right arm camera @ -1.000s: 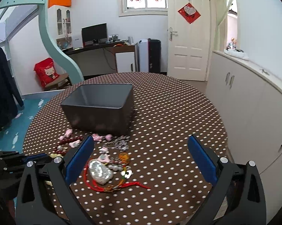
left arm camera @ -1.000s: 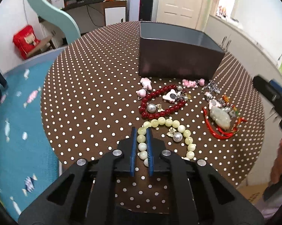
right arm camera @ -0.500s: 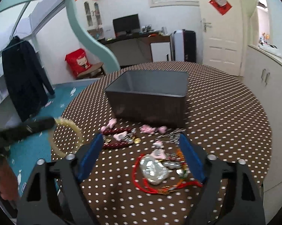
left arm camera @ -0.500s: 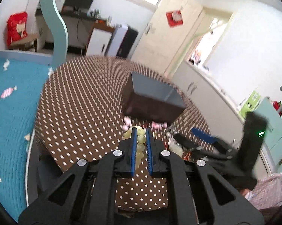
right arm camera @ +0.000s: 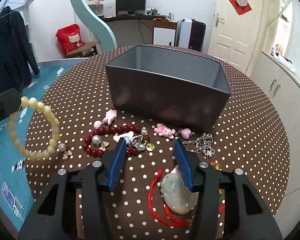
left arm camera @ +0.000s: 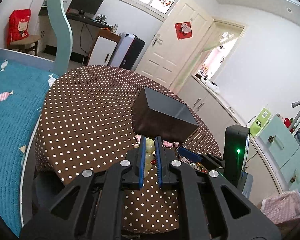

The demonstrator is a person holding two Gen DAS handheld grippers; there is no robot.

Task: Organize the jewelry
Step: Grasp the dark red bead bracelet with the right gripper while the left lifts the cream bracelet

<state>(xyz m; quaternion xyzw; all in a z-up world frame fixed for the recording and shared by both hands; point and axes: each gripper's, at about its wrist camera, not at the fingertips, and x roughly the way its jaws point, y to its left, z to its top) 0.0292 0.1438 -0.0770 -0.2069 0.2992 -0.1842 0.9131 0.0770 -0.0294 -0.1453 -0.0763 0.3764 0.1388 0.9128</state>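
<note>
The left gripper (left arm camera: pixel 149 143) is clamped on the pale yellow bead bracelet (right arm camera: pixel 33 128), and the change from a second ago is plain: then the bracelet lay flat on the counter (right arm camera: pixel 259 132) with the fingers closed over its near side, and now it hangs clear of the surface, dangling off the counter's left edge in the right wrist view, with its small pearl and gold charm swinging at the bottom. In the left wrist view the beads (left arm camera: pixel 149 156) show between the blue pads, and the camera has tilted up so that the dark grey box (right arm camera: pixel 168 94) sits just beyond the fingertips. The lift is done, so the likely step in hand is the carry to the box, which looks empty from what its interior shows. The right gripper (right arm camera: pixel 151 161) has its jaws apart and holds nothing; it has come down low over the near part of the counter, with the jade pendant on red cord (right arm camera: pixel 178 195) beside its right finger and the red bead bracelet (right arm camera: pixel 112 139) just ahead. That suggests a second pick is being prepared. The silver chain (right arm camera: pixel 204 145) and the pink charms (right arm camera: pixel 164 131) lie untouched in front of the box's near wall.
</note>
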